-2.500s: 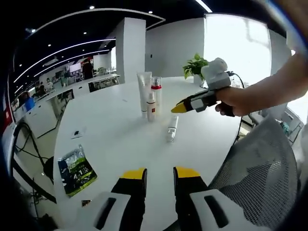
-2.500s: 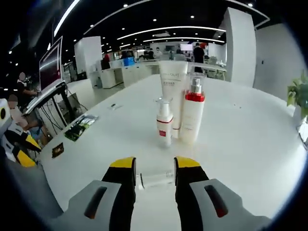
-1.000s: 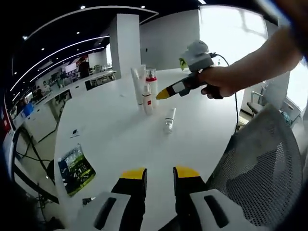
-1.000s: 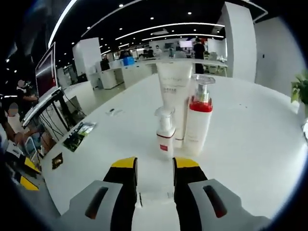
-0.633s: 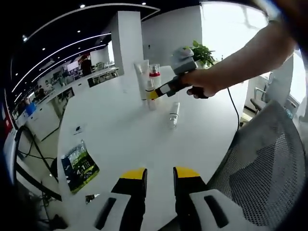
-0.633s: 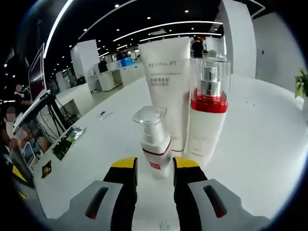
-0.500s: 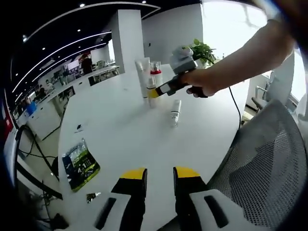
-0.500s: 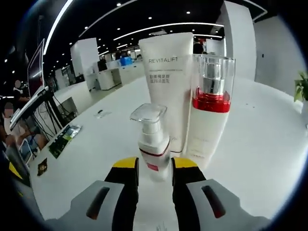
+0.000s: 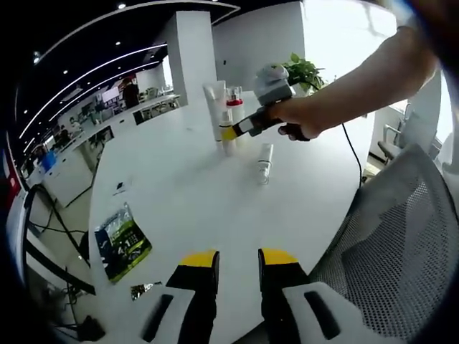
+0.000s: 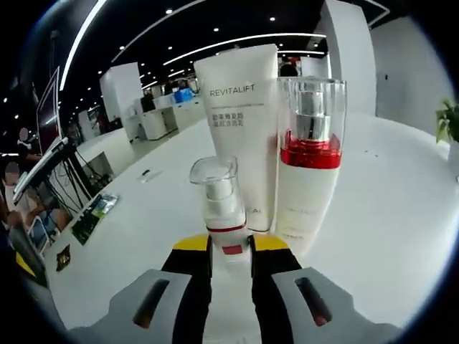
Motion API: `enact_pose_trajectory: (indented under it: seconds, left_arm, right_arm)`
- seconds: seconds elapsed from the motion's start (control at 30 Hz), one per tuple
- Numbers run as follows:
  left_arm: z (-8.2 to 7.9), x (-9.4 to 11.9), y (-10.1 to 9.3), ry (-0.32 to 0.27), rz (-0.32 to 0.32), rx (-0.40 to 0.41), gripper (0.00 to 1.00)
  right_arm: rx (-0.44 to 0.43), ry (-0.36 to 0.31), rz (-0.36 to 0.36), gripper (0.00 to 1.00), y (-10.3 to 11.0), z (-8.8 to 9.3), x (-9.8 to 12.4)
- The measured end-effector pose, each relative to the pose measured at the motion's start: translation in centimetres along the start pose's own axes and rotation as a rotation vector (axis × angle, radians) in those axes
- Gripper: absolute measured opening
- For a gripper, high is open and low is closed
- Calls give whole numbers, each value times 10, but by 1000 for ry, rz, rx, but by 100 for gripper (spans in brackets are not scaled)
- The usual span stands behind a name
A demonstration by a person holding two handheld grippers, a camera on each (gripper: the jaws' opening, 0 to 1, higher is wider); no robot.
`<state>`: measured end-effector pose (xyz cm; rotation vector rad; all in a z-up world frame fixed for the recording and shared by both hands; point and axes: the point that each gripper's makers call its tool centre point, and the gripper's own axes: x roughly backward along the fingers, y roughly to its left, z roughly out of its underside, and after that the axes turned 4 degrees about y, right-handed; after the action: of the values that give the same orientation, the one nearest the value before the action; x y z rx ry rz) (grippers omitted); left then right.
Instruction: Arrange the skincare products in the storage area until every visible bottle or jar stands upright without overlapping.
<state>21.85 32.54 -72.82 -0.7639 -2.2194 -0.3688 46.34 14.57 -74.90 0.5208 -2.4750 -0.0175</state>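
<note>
In the right gripper view we have our right gripper [image 10: 229, 247] closed around the small pump bottle [image 10: 219, 215], its yellow-tipped jaws pressing the white body from both sides just below the red band. The bottle stands upright with a clear cap on top. Right behind it stands the white tube [image 10: 239, 122] marked REVITALIFT, and beside that the taller bottle with the red collar [image 10: 308, 172], also upright under a clear cap. All three rest close together on the white tabletop [image 10: 387, 215].

In the left gripper view our left gripper [image 9: 237, 259] hovers above the near edge of the tabletop [image 9: 179, 186] with its jaws parted and nothing between them. Farther off, our hand [image 9: 305, 118] holds the right gripper [image 9: 231, 132] at the standing group. A slim clear bottle [image 9: 265, 160] lies on its side near the group, apart from it. A green packet [image 9: 122, 240] lies on the left part of the tabletop, and a mesh chair [image 9: 387, 244] stands at the right.
</note>
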Motion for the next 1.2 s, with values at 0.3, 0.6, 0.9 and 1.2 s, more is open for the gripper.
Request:
enact_pose_trajectory:
  seconds: [0.3,0.6,0.9,1.2]
  left_arm:
    - [2,0,1,12,-10,-11,22]
    - [4,0,2,20,-18,-12,22]
    - [4,0,4,19,-27,-16,22]
    - [5,1,6,21,-33,-16,22]
  right_arm:
    - [-2,10,-34,22,11,4,-5]
    - [32,10,-30,19,18,4,-14]
    - [45,16,35,19,11,10,-7]
    - [-13,6,136,19,-9,7,-5]
